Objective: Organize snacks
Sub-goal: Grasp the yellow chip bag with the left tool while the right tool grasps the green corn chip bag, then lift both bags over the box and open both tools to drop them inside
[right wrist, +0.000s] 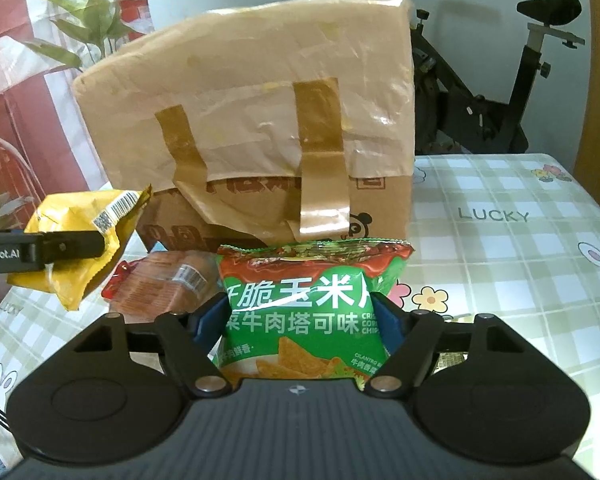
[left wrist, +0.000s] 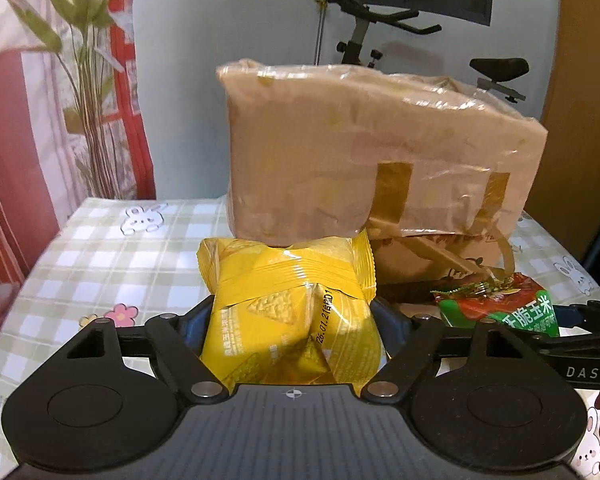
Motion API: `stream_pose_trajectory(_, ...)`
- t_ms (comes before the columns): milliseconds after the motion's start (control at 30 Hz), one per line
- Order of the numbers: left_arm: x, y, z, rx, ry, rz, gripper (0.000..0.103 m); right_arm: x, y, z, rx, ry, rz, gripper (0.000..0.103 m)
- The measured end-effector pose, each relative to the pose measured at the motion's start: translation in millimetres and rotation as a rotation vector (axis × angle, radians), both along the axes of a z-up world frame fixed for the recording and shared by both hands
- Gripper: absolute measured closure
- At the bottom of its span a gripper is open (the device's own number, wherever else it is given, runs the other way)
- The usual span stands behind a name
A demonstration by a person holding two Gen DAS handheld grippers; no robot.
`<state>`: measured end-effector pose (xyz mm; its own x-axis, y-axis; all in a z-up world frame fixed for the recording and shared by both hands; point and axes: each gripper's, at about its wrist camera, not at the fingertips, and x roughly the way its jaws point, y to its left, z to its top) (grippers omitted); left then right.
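My left gripper (left wrist: 292, 320) is shut on a yellow snack bag (left wrist: 288, 312) and holds it above the table, in front of the taped cardboard box (left wrist: 380, 160). My right gripper (right wrist: 300, 320) is shut on a green and red corn chip bag (right wrist: 304, 308), also in front of the box (right wrist: 260, 128). The right wrist view shows the yellow bag (right wrist: 76, 248) in the left gripper at the left. The left wrist view shows the green bag (left wrist: 500, 308) at the right. A brown snack pack (right wrist: 164, 284) lies on the table by the box.
The table carries a green checked cloth (right wrist: 500, 240) with rabbits and flowers. An exercise bike (right wrist: 480, 92) stands behind the table. A plant (left wrist: 84, 80) and a red and white curtain (left wrist: 12, 160) are at the left.
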<state>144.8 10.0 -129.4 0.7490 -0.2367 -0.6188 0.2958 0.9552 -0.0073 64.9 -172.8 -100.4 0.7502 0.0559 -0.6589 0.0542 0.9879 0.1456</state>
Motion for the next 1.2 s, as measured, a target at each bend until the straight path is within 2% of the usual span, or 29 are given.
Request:
stream_pose_trajectory(467, -27.6, 6.6, 22.5, -0.033, -0.038, 0.038, 0.021, -26.1, 5.1, 23.1, -0.015, -0.061, 0.011, 0.027)
stream_pose_trajectory(833, -45.5, 12.6, 43.0, -0.055, -0.081, 0.066, 0.021, -46.7, 4.4, 46.4, -0.033, -0.144, 0.018, 0.027)
stream_pose_trajectory(1033, -42.3, 10.2, 65.7, -0.068, -0.133, 0.053, 0.021, -53.4, -0.5, 71.2, -0.037, -0.215, 0.02, 0.027)
stream_pose_trajectory(1200, -27.4, 2.1, 90.9, -0.086, -0.192, 0.021, 0.02, -46.3, -6.4, 106.2, -0.036, -0.297, 0.034, 0.027)
